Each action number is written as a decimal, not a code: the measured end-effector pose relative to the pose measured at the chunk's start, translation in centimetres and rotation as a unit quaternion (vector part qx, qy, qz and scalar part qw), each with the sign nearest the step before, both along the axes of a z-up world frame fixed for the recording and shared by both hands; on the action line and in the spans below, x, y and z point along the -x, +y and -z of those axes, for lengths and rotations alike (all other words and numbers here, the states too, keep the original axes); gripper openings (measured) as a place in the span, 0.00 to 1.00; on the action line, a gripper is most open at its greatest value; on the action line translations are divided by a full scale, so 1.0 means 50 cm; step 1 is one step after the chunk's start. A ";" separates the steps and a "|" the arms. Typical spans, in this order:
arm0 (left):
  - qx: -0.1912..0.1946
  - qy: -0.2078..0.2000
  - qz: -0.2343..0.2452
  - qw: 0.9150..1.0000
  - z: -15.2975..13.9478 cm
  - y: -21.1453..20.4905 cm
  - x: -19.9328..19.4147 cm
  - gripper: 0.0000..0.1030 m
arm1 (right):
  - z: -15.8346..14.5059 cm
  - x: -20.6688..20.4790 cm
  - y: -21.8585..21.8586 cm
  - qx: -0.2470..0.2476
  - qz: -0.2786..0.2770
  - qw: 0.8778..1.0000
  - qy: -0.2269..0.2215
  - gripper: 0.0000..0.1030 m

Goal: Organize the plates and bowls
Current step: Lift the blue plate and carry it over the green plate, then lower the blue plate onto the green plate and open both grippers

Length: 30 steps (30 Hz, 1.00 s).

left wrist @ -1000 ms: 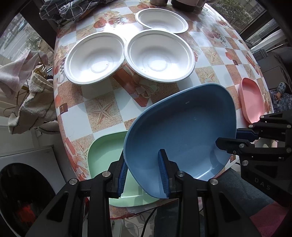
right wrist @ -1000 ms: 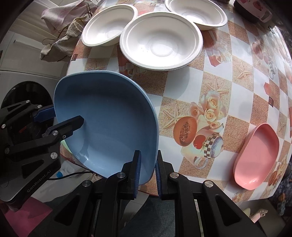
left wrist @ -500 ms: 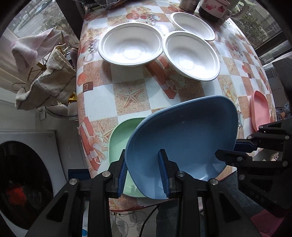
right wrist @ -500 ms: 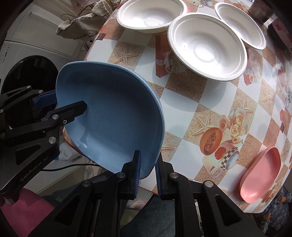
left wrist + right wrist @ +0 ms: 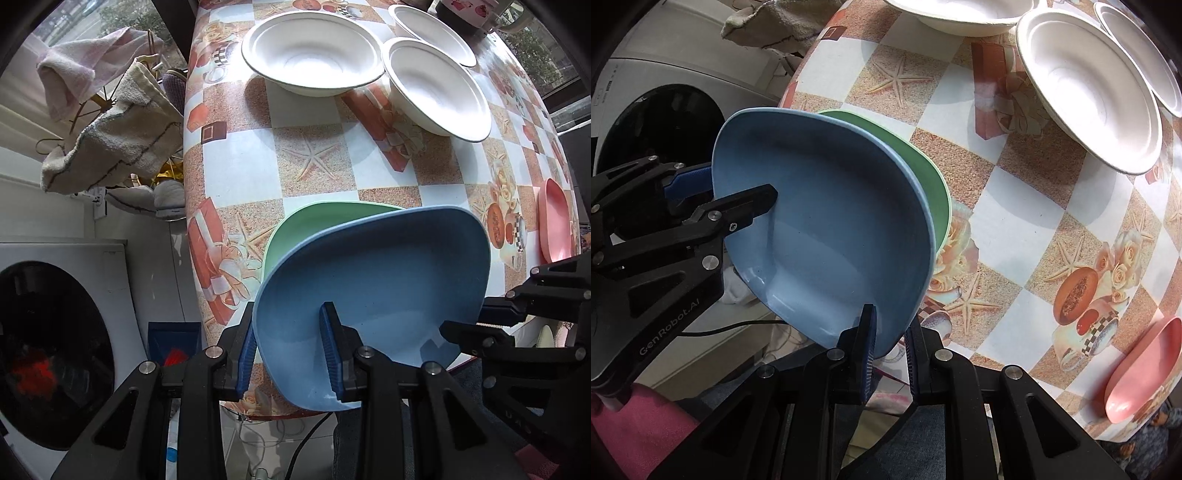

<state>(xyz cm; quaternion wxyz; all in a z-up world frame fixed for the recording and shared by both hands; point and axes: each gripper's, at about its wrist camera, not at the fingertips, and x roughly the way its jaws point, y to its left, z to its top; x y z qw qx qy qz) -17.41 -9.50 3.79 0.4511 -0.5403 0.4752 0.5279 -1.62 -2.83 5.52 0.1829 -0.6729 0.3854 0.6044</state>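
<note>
Both grippers hold one blue plate (image 5: 376, 280) by opposite rims, tilted in the air over the table's near edge. My left gripper (image 5: 291, 350) is shut on its rim; it shows from the right wrist view (image 5: 713, 199). My right gripper (image 5: 890, 343) is shut on the other rim of the blue plate (image 5: 827, 229); it shows in the left wrist view (image 5: 476, 321). A green plate (image 5: 314, 229) lies on the table just under and behind the blue one, mostly hidden (image 5: 923, 173). Three white bowls (image 5: 314, 55) (image 5: 436, 88) (image 5: 432, 33) sit at the far side. A pink plate (image 5: 554, 221) lies at the right edge.
The table (image 5: 251, 155) has a patterned oilcloth. A washing machine (image 5: 51, 350) stands left of it. Towels (image 5: 107, 140) hang on a rack by the table's left edge. A mug (image 5: 469, 11) stands at the far edge.
Both grippers with the blue plate have moved left and down toward the green plate, and the blue plate now covers less of it in the left view.
</note>
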 end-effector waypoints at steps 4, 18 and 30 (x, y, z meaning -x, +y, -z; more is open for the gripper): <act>-0.005 0.006 0.009 1.000 0.003 0.001 0.000 0.34 | 0.020 -0.001 0.016 0.013 0.019 1.000 0.002 0.17; -0.020 0.007 -0.013 1.000 -0.008 -0.004 0.005 0.70 | 0.034 -0.079 0.104 0.012 0.117 0.993 0.032 0.84; -0.022 -0.007 0.044 0.999 -0.017 0.020 -0.055 0.73 | 0.088 -0.266 0.151 0.039 0.261 0.964 -0.033 0.84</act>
